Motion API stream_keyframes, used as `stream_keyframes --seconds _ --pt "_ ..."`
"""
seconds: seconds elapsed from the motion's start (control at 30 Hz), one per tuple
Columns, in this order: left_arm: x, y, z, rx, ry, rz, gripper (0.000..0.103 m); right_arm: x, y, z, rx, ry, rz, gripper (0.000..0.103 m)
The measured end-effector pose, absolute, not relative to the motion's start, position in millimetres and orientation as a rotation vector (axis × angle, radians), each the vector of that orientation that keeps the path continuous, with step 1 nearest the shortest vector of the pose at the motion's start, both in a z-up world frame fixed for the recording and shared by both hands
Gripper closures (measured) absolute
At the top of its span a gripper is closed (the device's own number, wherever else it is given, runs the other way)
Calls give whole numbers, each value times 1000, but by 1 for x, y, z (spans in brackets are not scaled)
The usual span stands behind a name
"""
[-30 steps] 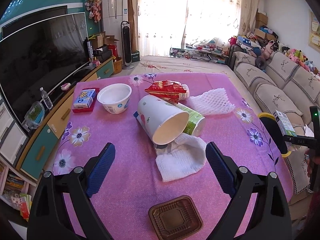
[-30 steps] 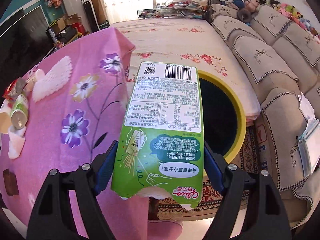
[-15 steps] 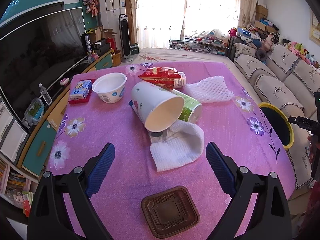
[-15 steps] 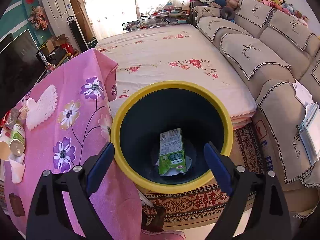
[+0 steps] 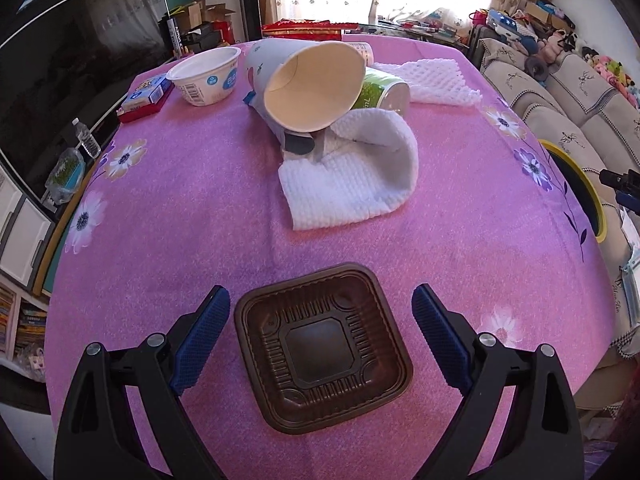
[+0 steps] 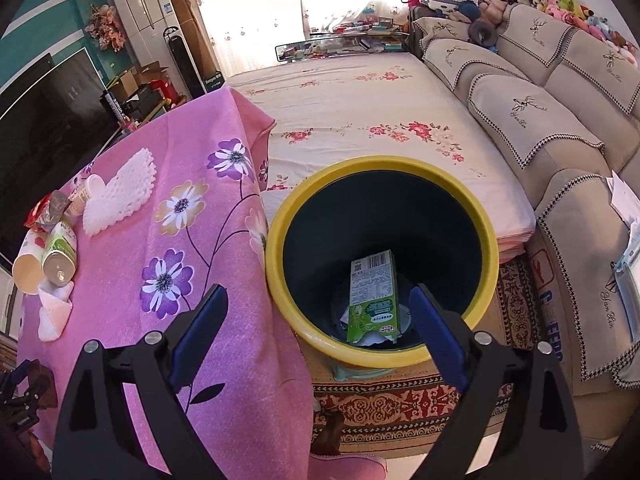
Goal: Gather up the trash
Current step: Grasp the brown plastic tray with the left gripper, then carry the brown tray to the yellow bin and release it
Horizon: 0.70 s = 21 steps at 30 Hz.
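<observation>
Left gripper [image 5: 320,312] hangs low over the table, jaws spread wide, nothing pinched, and the brown plastic tray [image 5: 323,350] sits right between its blue ribbed pads, square, ridged and glossy, apart from both. Over on the other side, the right gripper [image 6: 318,306] is wide open and empty above the bin [image 6: 280,216], a round tub with a thick yellow rim and a dark inside. Down at the bottom of it lies the green carton [image 6: 373,300], barcode end up, its torn end toward the camera.

Out from the tray: a pink tablecloth [image 5: 192,200], fuzzy weave, printed with purple and white flowers. A white waffle-textured cloth [image 5: 348,184] lies folded past it, a big paper cup [image 5: 312,84] tipped on its side on top, a green can [image 5: 384,90] tucked beside. White foam netting [image 5: 436,80], a white tub [image 5: 208,76].

Around the table: dark television [image 5: 76,76], beige quilted sofa [image 6: 560,120], floral-sheeted bed [image 6: 360,112], bright curtained window.
</observation>
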<state>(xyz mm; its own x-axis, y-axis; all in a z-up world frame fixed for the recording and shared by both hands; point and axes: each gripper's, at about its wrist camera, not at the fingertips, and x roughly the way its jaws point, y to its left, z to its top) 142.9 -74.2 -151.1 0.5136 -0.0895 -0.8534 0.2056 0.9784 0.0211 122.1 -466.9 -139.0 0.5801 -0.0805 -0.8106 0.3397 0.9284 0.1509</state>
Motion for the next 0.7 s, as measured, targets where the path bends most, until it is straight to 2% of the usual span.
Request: stream_keyframes --seconds 0.17,0.2,0.27,0.43,0.7 --pt "142 -75 -155 130 1038 -166 13 124 -462 -140 300 925 -239 16" --pt "142 -74 -155 119 1042 -167 15 123 -462 -140 303 924 -237 16" --pt "144 -71 -156 101 1054 -166 26 123 -463 -140 305 923 -236 16" --pt "144 -69 -155 94 1053 -179 32 120 -465 -139 309 920 -235 16" --pt "140 -91 -132 133 990 -249 33 112 -475 -136 329 900 -248 16"
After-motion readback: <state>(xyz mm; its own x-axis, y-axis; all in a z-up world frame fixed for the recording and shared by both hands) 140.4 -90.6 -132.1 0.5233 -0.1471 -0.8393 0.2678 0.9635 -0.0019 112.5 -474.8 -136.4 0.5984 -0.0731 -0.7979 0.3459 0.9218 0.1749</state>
